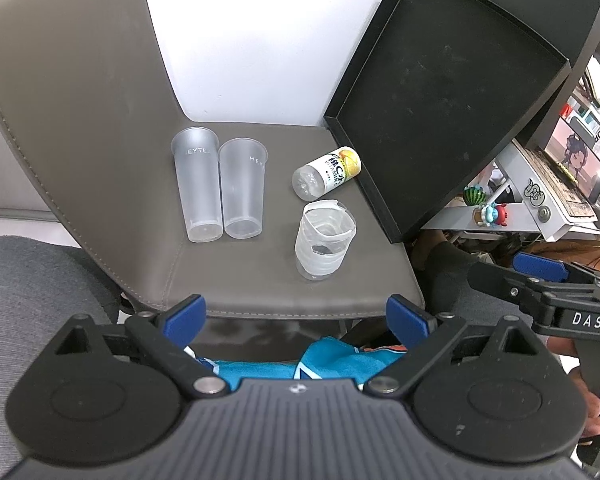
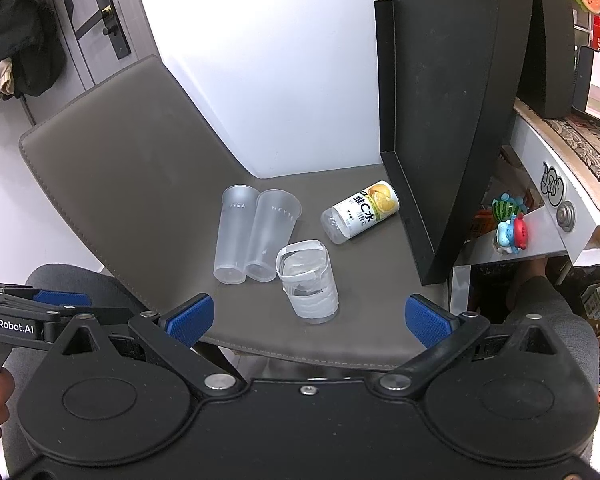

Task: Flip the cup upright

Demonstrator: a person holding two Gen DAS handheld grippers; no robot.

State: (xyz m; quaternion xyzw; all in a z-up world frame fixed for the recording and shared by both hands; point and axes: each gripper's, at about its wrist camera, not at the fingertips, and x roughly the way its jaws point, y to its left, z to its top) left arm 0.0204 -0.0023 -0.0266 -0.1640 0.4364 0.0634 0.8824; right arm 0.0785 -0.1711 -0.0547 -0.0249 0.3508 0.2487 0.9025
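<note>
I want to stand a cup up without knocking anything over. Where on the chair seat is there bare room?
Bare seat lies along the front edge, right of the taped cup, up to the black tray. It is crowded mid-seat: two frosted cups stand touching, the taped cup just beside them, and the bottle lies near the tray.

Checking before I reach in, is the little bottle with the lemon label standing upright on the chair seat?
No, the lemon-label bottle lies on its side on the chair seat, next to the black tray.
</note>
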